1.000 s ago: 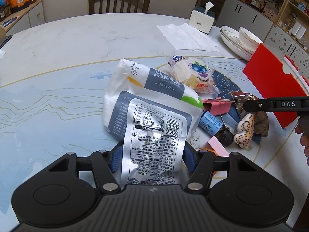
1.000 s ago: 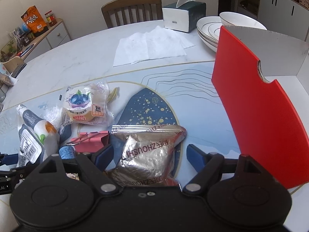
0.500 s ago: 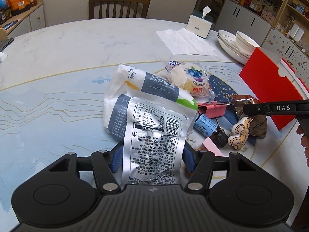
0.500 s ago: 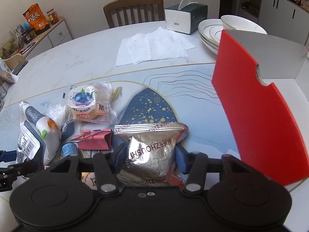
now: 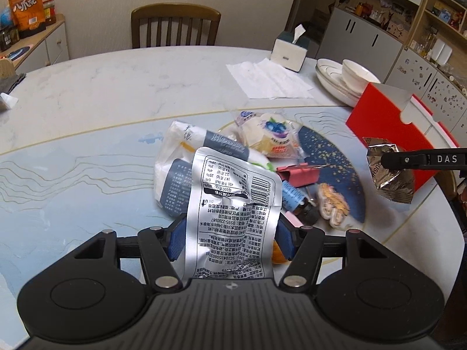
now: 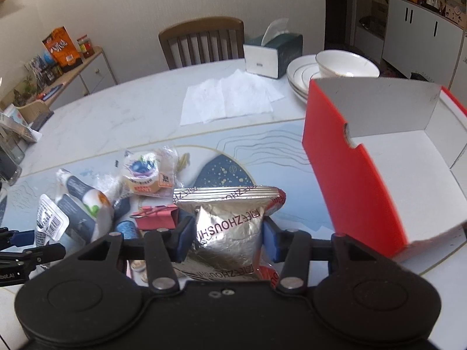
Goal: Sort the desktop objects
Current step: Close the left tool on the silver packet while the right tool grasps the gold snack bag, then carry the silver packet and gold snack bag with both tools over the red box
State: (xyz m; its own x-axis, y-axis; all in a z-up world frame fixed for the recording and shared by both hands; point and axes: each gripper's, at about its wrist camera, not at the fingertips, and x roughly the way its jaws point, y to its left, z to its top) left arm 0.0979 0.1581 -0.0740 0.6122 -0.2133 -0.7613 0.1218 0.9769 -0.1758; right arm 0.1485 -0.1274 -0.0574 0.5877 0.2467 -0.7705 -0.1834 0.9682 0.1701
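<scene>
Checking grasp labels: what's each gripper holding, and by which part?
Left gripper: silver foil packet with black print, pinched across its lower sides. Right gripper: crinkled metallic snack pouch, pinched across its middle sides.

We count two foil snack packets (image 5: 230,213) (image 6: 227,230), one tissue pack (image 5: 186,157), one wrapped cake (image 5: 271,137), one red binder clip (image 5: 297,172), one red box (image 6: 350,180), one tissue box (image 6: 271,55), one chair (image 5: 175,26).

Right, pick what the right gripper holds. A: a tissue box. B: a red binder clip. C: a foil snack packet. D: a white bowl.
C: the right gripper has just closed its blue pads on the foil snack packet, lifted off the table.
</scene>
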